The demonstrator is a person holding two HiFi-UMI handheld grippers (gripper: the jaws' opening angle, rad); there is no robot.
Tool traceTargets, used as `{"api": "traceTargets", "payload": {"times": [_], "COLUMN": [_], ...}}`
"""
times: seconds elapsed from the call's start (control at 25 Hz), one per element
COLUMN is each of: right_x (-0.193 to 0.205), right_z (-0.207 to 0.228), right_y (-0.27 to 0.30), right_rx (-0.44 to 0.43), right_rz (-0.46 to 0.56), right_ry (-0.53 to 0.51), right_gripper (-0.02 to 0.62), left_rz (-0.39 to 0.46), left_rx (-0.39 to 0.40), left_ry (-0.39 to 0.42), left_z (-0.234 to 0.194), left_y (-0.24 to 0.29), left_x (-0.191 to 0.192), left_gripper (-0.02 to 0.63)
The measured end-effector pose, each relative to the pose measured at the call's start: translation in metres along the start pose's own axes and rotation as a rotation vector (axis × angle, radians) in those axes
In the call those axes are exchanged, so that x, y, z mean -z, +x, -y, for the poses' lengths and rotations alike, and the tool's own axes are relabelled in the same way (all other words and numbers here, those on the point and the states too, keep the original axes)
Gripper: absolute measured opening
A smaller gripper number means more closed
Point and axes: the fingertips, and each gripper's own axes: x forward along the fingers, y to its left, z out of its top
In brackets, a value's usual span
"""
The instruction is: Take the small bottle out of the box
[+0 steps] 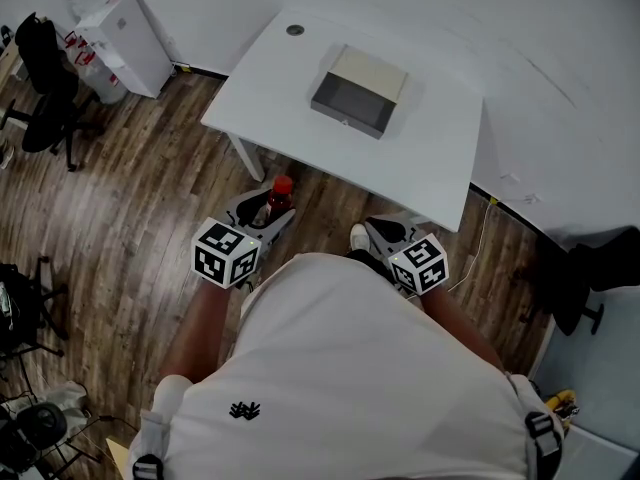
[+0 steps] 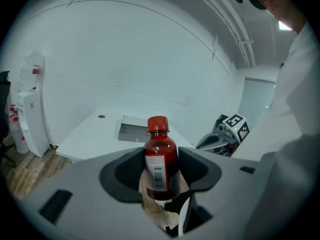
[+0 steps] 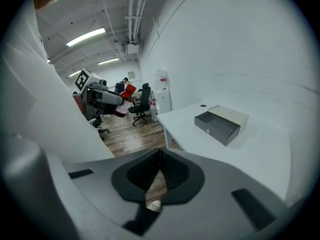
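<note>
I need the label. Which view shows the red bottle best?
Left gripper view: the bottle stands close, barcode label facing the camera. Head view shows it small from above; right gripper view, just a distant red speck.

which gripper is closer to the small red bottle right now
Left. The left gripper is shut on the small red bottle with the red cap, holding it upright. The right gripper, shut and empty, hangs off to the bottle's right, apart from it.
</note>
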Motion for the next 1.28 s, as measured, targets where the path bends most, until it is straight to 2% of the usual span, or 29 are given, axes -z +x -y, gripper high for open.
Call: {"api": "traceTargets", "payload": {"times": [0.56, 1.28], "right_x": [-0.002, 0.003], "right_z": [0.012, 0.029], "right_y": [-0.005, -0.005], "right_rx": [0.018, -0.002], "right_rz": [0.010, 0.006], "right_ry": [0.009, 0.017], "right_gripper": [0.006, 0.006], "left_rz": [-0.020, -0.060], "left_rx": [0.025, -0.002], "left_ry": [0.001, -0.019], "left_z": [0.005, 0.007], "left_y": [0.016, 0.031], "left_x": [-0.005, -0.003], "left_gripper": [0.219, 0.218]}}
